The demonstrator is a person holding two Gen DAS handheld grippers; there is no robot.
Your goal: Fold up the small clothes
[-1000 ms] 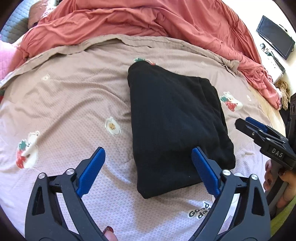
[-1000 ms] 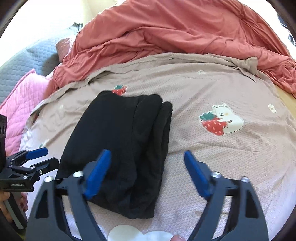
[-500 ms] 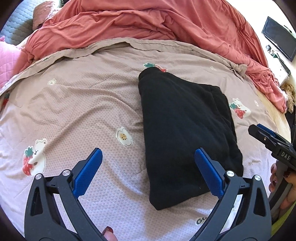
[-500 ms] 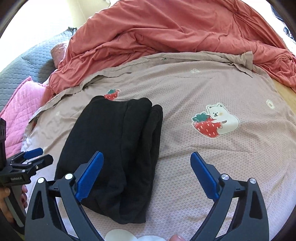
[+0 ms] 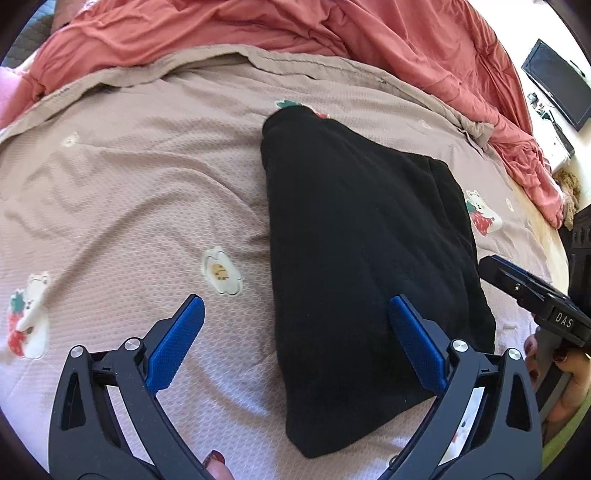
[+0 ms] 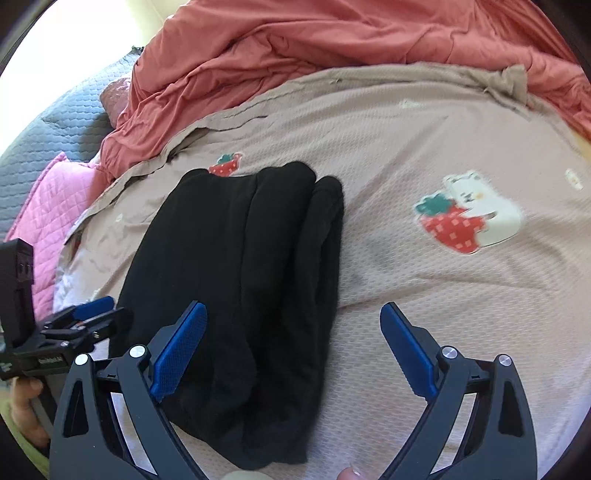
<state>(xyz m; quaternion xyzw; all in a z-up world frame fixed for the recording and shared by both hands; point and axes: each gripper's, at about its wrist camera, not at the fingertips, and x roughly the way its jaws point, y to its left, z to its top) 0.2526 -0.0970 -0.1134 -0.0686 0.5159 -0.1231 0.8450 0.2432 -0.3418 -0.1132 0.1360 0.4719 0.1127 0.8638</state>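
A black garment [image 5: 351, 240], folded into a long thick wedge, lies on the beige printed bedsheet [image 5: 129, 184]. My left gripper [image 5: 294, 300] hovers open over its near left edge, with one blue pad over the sheet and the other over the cloth. In the right wrist view the same garment [image 6: 240, 251] shows stacked folds along its right side. My right gripper [image 6: 292, 305] is open above the near right edge, pads apart and not touching cloth. Each gripper appears in the other's view: the right gripper [image 5: 517, 284], the left gripper [image 6: 92, 314].
A rumpled red duvet [image 5: 332, 29] is heaped along the far side of the bed. A pink quilted cover [image 6: 55, 199] and a grey one [image 6: 55, 129] lie at the left. A dark monitor [image 5: 557, 88] stands beyond the bed's right edge.
Both grippers have come lower and closer to the garment, which now looks larger in each view. The right gripper's jaws stand wider than a second ago.
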